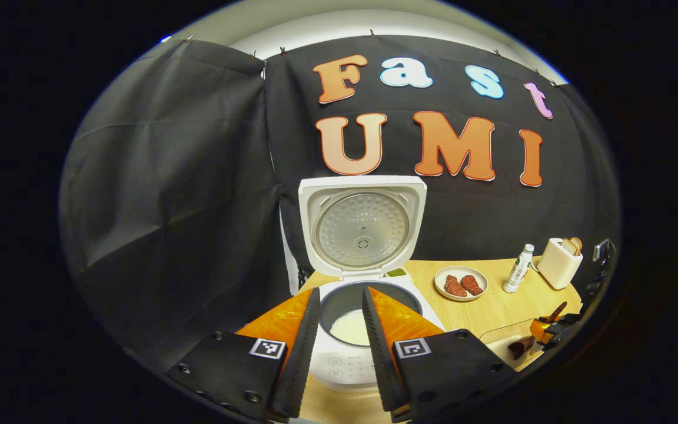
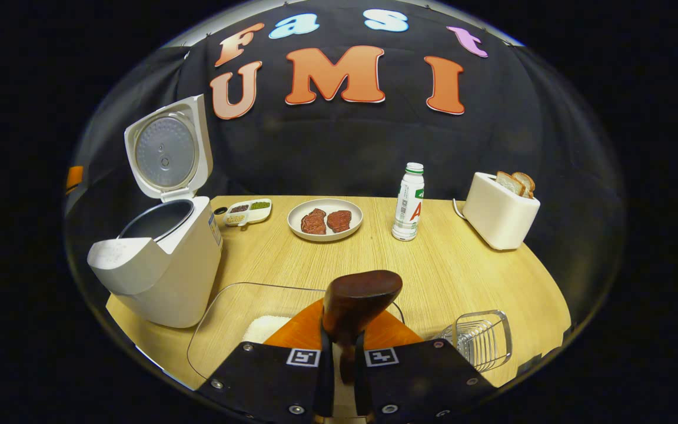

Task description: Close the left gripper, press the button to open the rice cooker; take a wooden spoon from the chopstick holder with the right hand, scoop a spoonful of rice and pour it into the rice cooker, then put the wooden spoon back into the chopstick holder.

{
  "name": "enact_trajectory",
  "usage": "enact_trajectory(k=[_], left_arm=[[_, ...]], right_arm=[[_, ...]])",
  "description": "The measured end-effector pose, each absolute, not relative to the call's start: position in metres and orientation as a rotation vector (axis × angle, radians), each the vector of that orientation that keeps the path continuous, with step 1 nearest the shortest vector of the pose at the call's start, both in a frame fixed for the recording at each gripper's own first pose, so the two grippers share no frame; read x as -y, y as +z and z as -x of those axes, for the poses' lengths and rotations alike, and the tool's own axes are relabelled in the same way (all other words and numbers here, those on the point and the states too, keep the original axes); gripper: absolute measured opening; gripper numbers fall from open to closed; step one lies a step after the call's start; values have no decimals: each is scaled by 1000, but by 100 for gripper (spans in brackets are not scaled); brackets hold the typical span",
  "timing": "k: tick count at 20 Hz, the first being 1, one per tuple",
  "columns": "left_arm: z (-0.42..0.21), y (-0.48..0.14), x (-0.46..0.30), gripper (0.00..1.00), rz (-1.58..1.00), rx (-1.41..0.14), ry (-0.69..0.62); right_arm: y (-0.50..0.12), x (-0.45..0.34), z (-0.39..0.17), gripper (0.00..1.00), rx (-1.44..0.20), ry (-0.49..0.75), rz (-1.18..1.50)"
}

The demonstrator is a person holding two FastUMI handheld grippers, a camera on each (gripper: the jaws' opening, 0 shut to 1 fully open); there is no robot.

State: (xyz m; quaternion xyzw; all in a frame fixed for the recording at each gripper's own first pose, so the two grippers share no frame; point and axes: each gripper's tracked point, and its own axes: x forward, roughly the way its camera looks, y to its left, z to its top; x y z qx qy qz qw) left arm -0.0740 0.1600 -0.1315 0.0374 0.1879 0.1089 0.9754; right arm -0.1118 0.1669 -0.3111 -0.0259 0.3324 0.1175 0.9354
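Rice cooker [image 1: 368, 306]: white, stood at the left end of the wooden table [image 2: 445, 271], lid [image 1: 362, 227] raised upright. Its inner pot [image 2: 156, 219] was open, with a patch of white rice [image 1: 352, 327] on the bottom, as seen in the left gripper view.

Left gripper [image 1: 342, 347]: held above and in front of the cooker, fingers spread apart with nothing between them.

Right gripper [image 2: 342, 359]: fingers pressed together on the handle of the wooden spoon [image 2: 359, 300]. The dark spoon bowl stood up just ahead of the fingertips, over a clear glass dish [image 2: 227, 318] holding white rice [image 2: 262, 330].

Chopstick holder [image 2: 480, 338]: a wire basket, at the table's near edge, just right of the glass dish.

Other items along the back of the table, left to right in the right gripper view: a small divided dish [image 2: 248, 212] of grains beside the cooker; a plate [image 2: 325, 220] with two pieces of red meat; a white bottle [image 2: 408, 202], upright; a white toaster [image 2: 501, 210] with bread slices standing in its slots.
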Motion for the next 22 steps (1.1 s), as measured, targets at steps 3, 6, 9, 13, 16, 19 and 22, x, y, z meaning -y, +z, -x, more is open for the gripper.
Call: enact_trajectory(k=[3,6,9,13,16,19,22], left_arm=[[76,-140,-162,52,-62,-404,226],[76,-138,-165,53,-64,-407,235],[82,-135,-170,52,-91,-400,234],[90,-134,-182,52,-126,-402,246],[94,-136,-192,53,-122,-410,256],[97,-139,-200,53,-119,-417,261],[97,-142,-205,52,-117,-420,259]], right_arm=[[-312,-170,113,13,-683,215,5],[-316,-181,114,13,-713,204,-41],[-320,-196,115,13,-754,210,-126],[-320,-216,121,13,-796,220,-223],[-318,-226,128,13,-827,222,-288],[-317,-231,134,13,-868,212,-361],[-316,-232,139,13,-905,195,-445]])
